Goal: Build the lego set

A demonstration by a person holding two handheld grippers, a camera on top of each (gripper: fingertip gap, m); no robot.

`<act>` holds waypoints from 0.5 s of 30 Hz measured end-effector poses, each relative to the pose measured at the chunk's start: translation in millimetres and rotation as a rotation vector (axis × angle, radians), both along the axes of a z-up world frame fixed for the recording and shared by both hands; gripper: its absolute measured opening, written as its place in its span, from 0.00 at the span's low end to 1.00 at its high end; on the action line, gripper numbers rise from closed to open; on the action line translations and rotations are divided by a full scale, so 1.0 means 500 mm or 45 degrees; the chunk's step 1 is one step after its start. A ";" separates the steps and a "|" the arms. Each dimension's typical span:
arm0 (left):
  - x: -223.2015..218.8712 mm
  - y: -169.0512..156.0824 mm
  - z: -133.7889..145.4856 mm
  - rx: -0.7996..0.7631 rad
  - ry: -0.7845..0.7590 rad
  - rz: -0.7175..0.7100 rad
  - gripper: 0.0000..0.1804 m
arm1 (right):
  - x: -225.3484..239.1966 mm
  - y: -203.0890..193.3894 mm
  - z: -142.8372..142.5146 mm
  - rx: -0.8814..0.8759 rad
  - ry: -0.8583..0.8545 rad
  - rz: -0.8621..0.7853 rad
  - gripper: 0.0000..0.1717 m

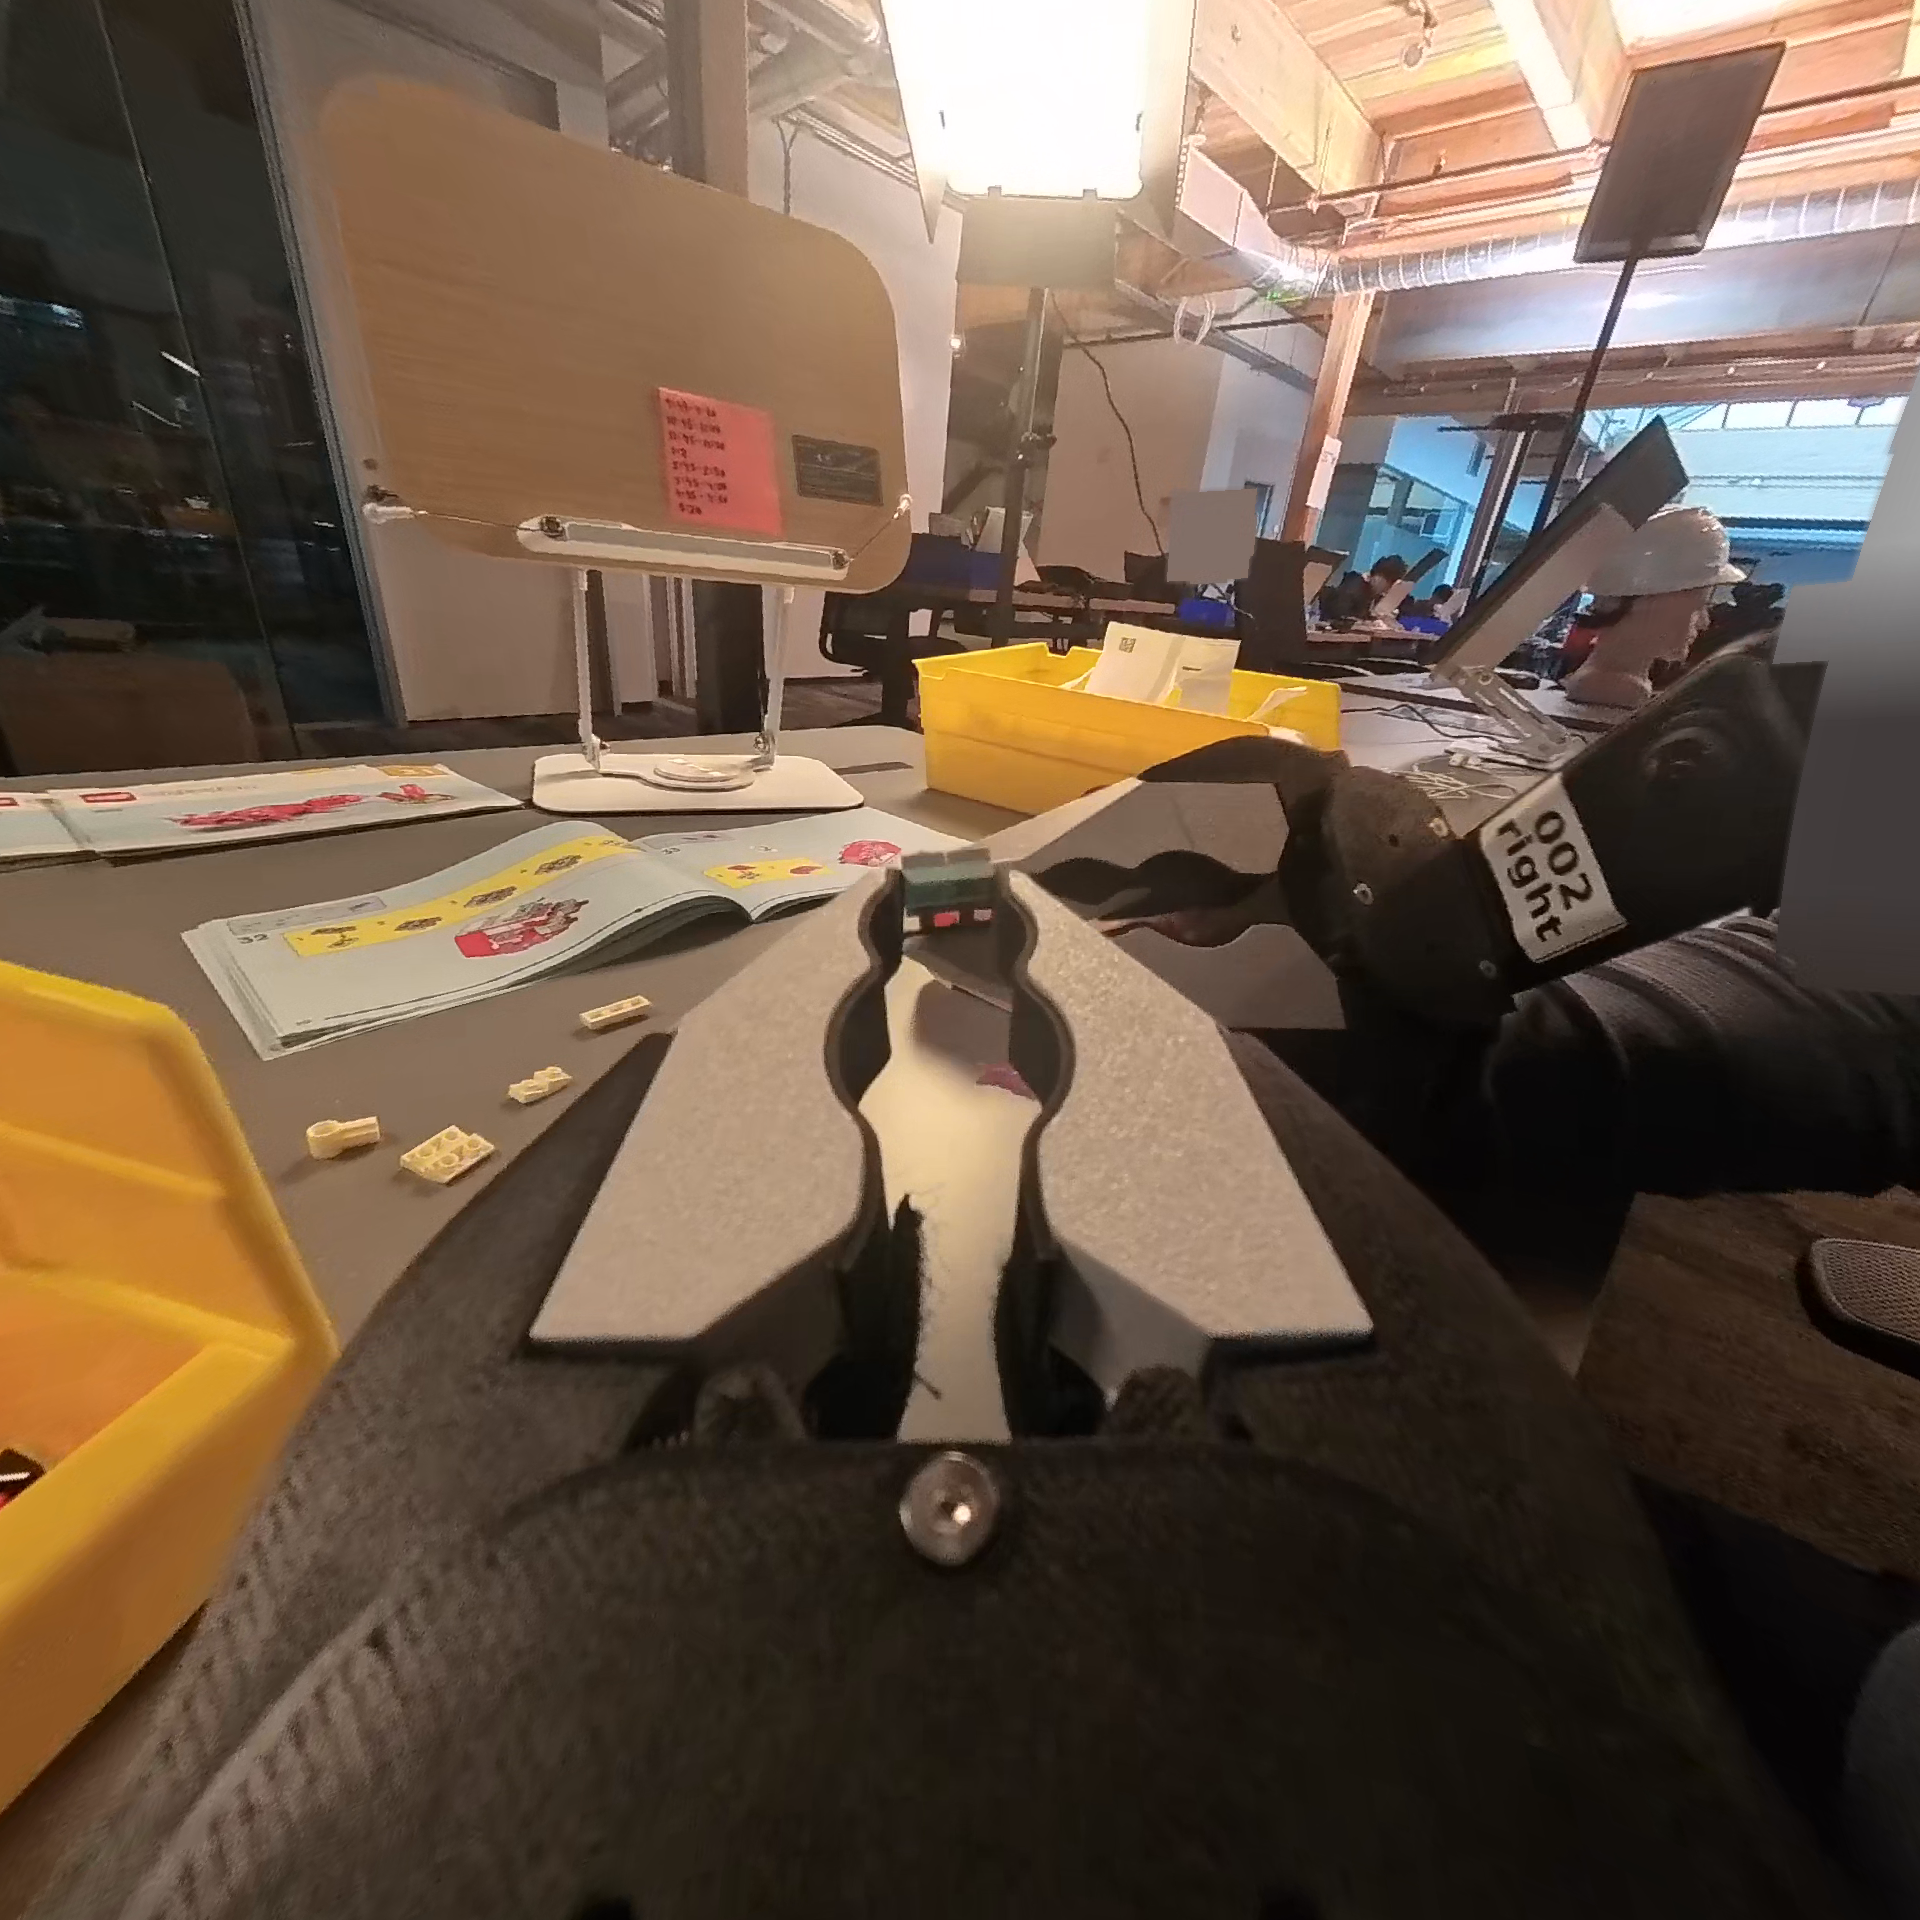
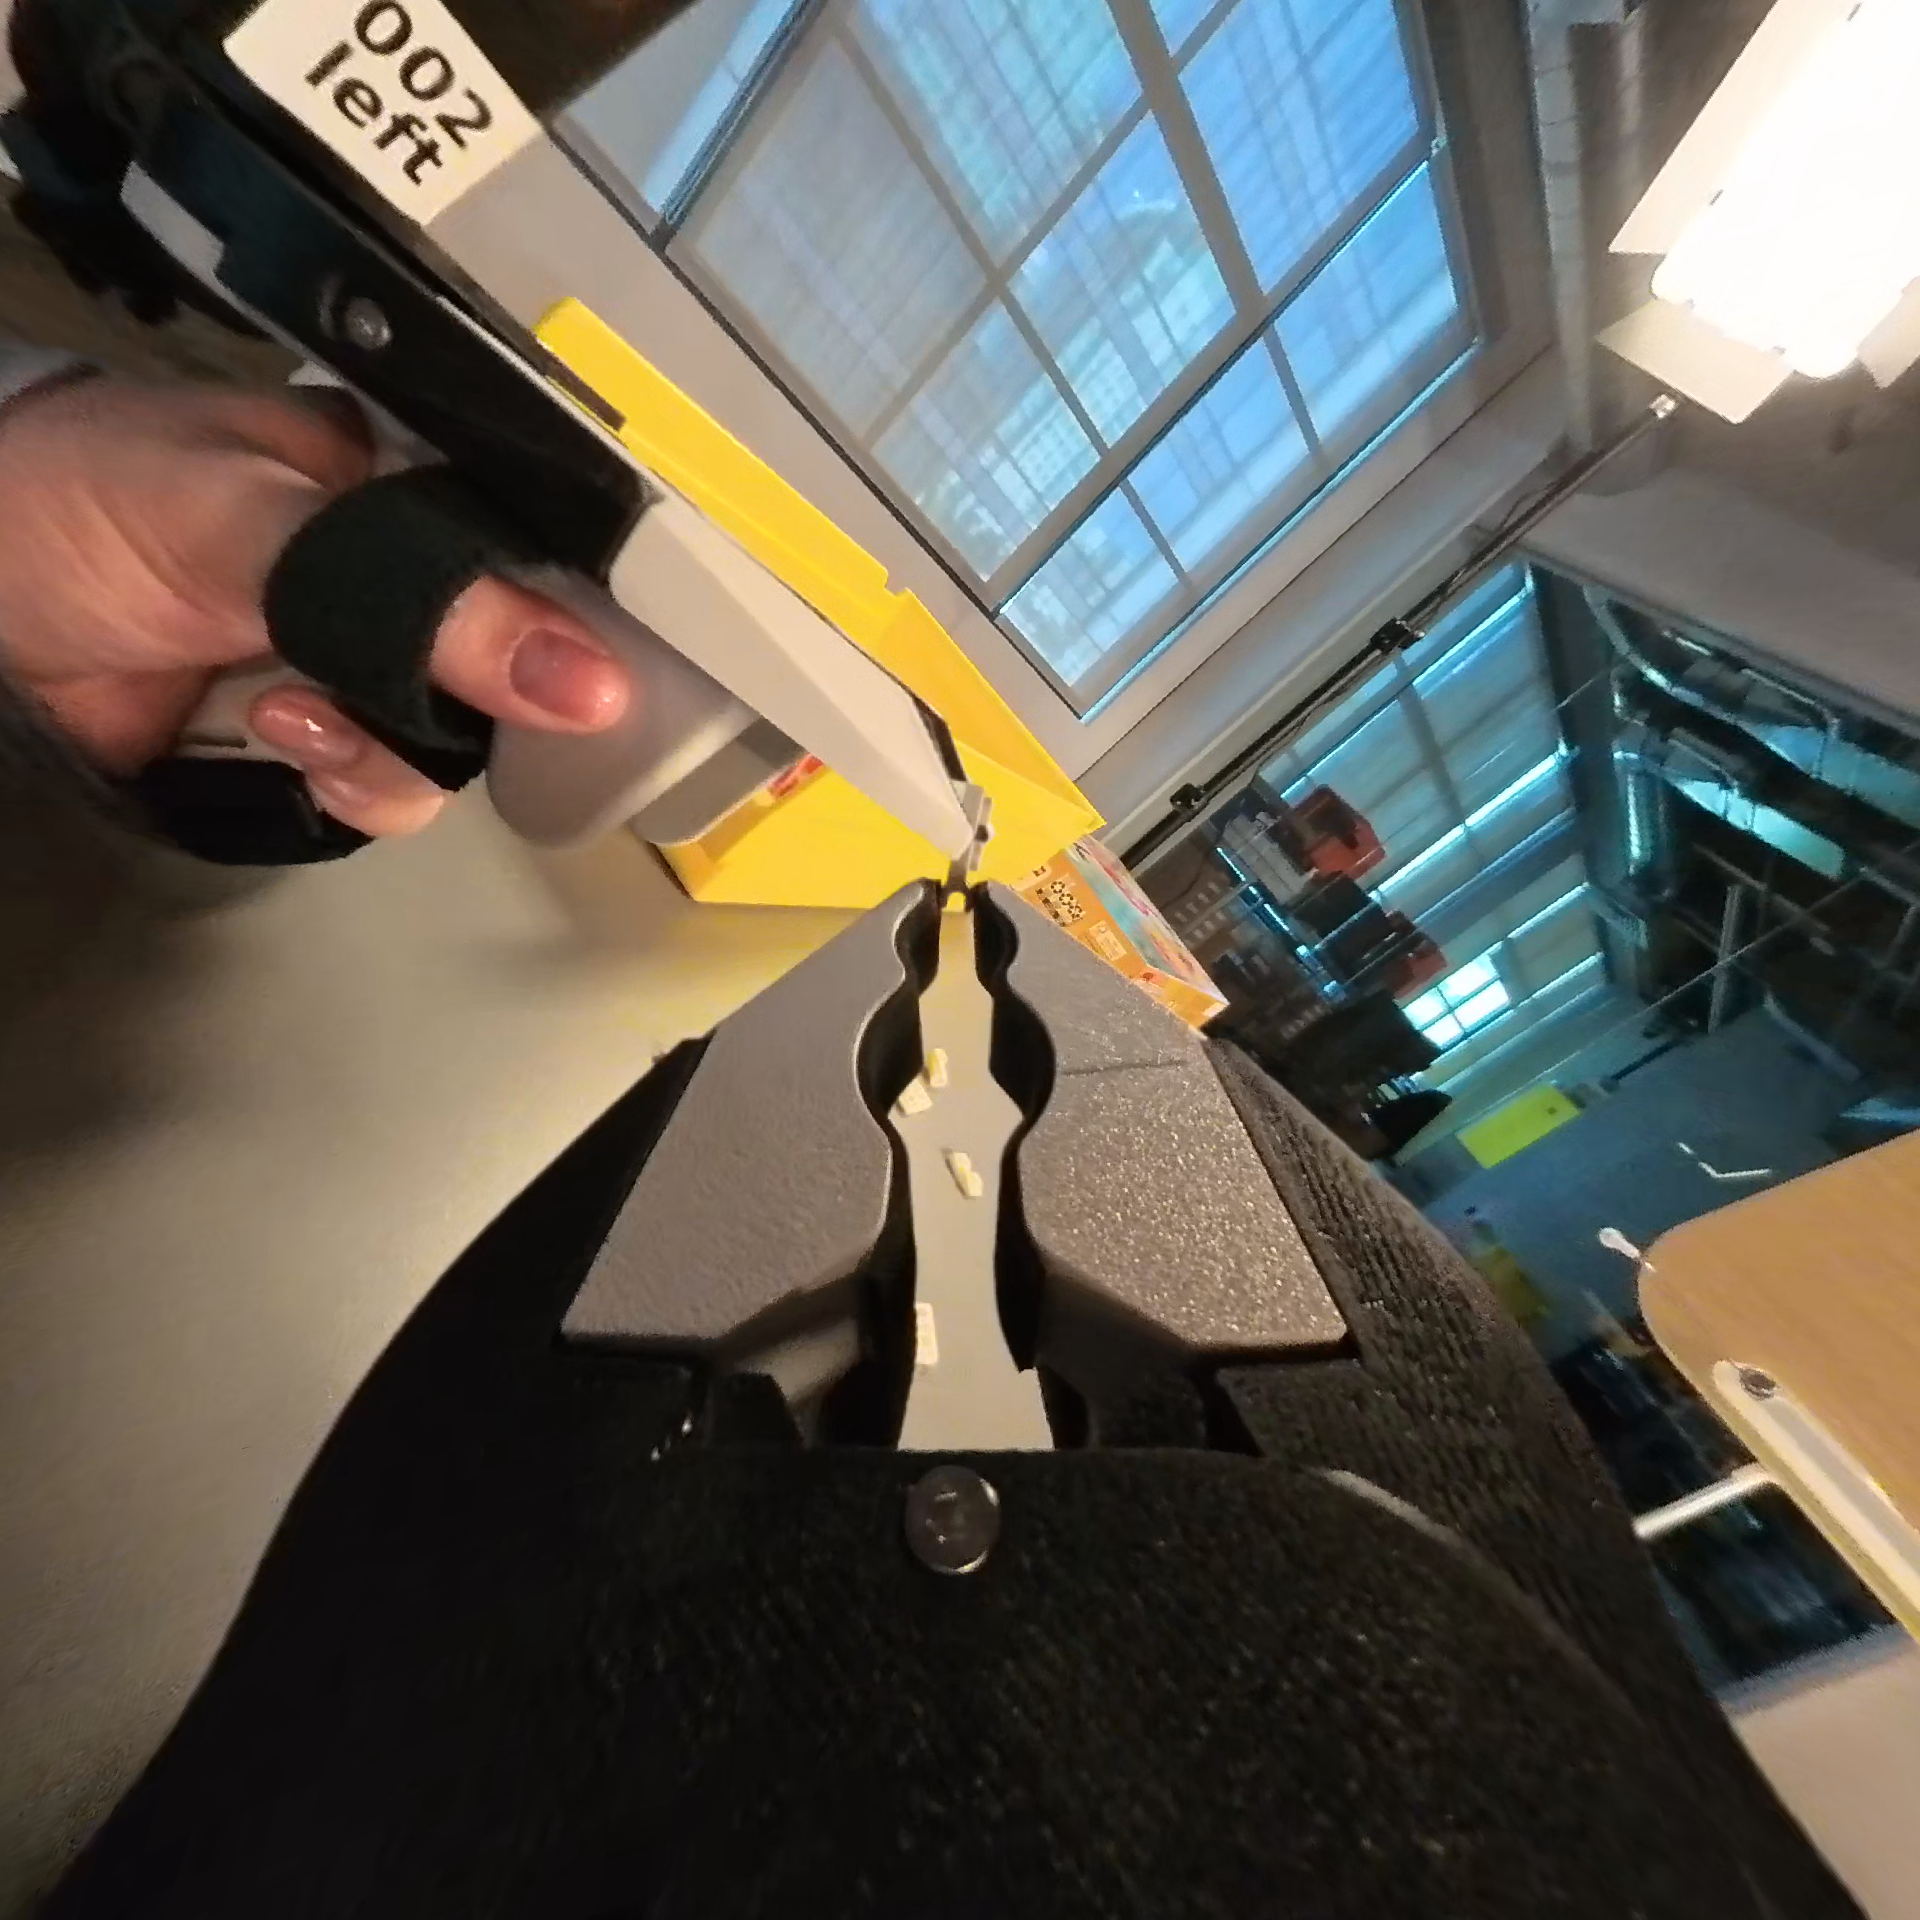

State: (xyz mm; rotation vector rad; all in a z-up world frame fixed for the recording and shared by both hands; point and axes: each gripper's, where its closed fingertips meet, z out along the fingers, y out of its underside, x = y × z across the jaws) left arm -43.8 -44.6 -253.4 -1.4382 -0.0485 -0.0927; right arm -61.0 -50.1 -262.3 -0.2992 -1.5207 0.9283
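Grey and red, a small brick assembly (image 1: 948,896) is sitting pinched between the left gripper (image 1: 951,902) fingertips, above the table (image 1: 436,997). Right gripper (image 2: 954,902) is nipping its thin edge, while cream bricks (image 1: 447,1151) are lying loose nearby.

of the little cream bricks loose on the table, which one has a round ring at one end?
The leftmost cream piece, nearest the yellow bin; the other three are flat studded plates.

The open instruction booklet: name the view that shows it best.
The left wrist view: the open instruction booklet lies flat on the grey table, both pages showing, beyond the cream bricks. The right wrist view does not show it.
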 end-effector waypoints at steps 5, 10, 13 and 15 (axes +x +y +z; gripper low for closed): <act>-0.006 0.002 0.000 0.012 -0.047 -0.018 0.09 | -0.001 0.003 -0.005 -0.031 -0.072 0.014 0.02; -0.023 -0.017 0.017 0.106 -0.070 0.048 0.18 | -0.010 0.014 -0.009 -0.069 -0.104 -0.036 0.03; -0.020 -0.045 0.030 0.161 -0.063 0.060 0.20 | -0.012 0.007 -0.018 -0.042 -0.146 -0.036 0.02; -0.030 -0.076 0.043 0.215 -0.038 0.148 0.20 | -0.019 0.000 -0.033 -0.054 -0.229 -0.028 0.02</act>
